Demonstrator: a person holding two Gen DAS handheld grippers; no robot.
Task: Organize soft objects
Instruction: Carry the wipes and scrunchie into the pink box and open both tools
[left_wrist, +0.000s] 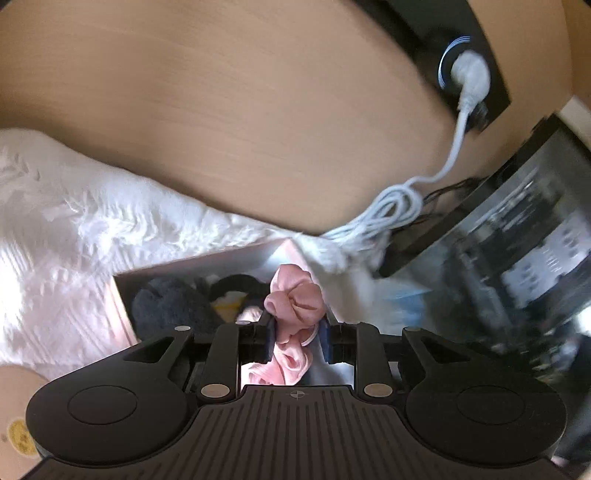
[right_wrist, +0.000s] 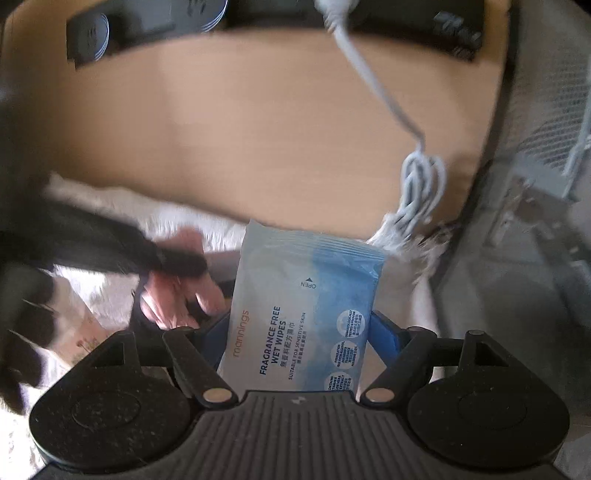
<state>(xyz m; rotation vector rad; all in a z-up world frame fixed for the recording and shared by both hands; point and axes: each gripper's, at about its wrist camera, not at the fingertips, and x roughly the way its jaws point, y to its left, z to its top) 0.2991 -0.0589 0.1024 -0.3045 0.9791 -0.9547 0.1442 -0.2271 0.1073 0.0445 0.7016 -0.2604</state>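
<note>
Left gripper (left_wrist: 297, 338) squeezes a pink scrunchie (left_wrist: 295, 304) between its two blue pads (left_wrist: 269, 341). The soft pink cloth bulges out above and below the pads. It hangs over the near right corner of an open box (left_wrist: 192, 267), up off the things inside. In the box sit a dark fuzzy thing (left_wrist: 162, 306) on the left side and a small yellow and white thing (left_wrist: 227, 302) near the middle. What they are is hard to tell. The box rests on a white fluffy rug (left_wrist: 74, 229).

Right gripper (right_wrist: 299, 328) holds a blue pack of wet wipes (right_wrist: 306, 295) by its lower half, with a blue finger (right_wrist: 384, 336) pressed on each side. The pack stands upright and its top end pokes out past the fingers. To its left, in the right wrist view, the other gripper and the pink cloth show as a blur.

Behind the rug is a tan wooden board (left_wrist: 258, 110). A white cable (left_wrist: 399, 206) lies bunched at the rug's far right corner and runs up to a plug (left_wrist: 471, 75) in a black panel.
</note>
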